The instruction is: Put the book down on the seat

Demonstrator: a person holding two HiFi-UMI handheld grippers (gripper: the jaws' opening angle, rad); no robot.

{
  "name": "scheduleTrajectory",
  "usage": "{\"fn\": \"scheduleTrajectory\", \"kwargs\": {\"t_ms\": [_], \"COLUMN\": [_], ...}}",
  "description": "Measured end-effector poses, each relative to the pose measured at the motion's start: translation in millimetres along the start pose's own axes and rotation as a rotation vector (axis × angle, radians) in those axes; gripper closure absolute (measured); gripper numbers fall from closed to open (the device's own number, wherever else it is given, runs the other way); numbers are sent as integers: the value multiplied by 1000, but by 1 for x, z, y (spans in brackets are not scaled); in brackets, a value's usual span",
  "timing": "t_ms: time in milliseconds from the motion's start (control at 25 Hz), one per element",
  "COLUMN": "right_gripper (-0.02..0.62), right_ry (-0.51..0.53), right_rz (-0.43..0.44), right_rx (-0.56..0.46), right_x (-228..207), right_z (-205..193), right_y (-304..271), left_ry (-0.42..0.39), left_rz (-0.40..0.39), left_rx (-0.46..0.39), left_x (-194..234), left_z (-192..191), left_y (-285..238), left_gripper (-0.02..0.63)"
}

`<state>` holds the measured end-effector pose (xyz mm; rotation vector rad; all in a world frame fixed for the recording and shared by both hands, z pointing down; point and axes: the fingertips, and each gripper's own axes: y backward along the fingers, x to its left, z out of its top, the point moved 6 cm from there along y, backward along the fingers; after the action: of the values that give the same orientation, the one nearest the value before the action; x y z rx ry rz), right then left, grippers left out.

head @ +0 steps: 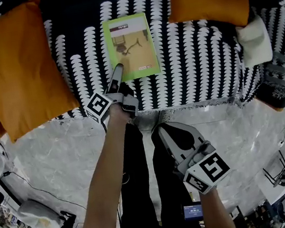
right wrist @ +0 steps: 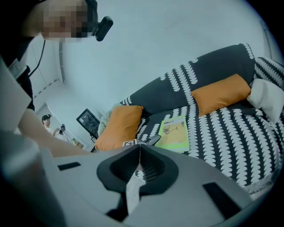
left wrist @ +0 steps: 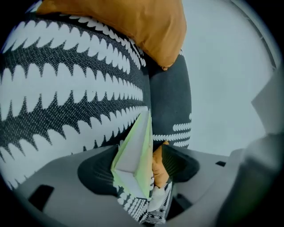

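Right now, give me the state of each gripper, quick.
Left gripper: open, with a corner of the book between its jaws, not clamped.
Right gripper: shut, holding nothing.

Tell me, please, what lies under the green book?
Only the black-and-white seat cover shows around the green book, which lies flat on it; whatever is directly beneath is covered.

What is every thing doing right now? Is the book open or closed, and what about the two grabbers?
book: closed, lying flat on the seat, cover up.
left gripper: open, the book's near corner between its jaws.
right gripper: shut, empty, away from the sofa.
big orange cushion: lying on the seat, left of the book.
small orange cushion: lying right of the book.
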<state>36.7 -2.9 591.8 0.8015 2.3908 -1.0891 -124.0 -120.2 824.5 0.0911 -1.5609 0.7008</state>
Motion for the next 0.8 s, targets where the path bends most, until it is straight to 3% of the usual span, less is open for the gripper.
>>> {"fn": "scheduleTrajectory", "kwargs": {"t_ms": [360,800], "right_gripper": [578,578], "right_ry": [-42,-3], "right_rz": [-14,7], "right_rx": [8,-14], "right_x": [-10,3], "right_z": [7,-3], "right_y": [-12,3], "left_ry": [-18,-49], "left_rz": [143,175], "left_rx": [-5,-48], "left_x": [25,27], "left_z": [2,-12], "left_y": [5,35], "left_gripper": [261,261]}}
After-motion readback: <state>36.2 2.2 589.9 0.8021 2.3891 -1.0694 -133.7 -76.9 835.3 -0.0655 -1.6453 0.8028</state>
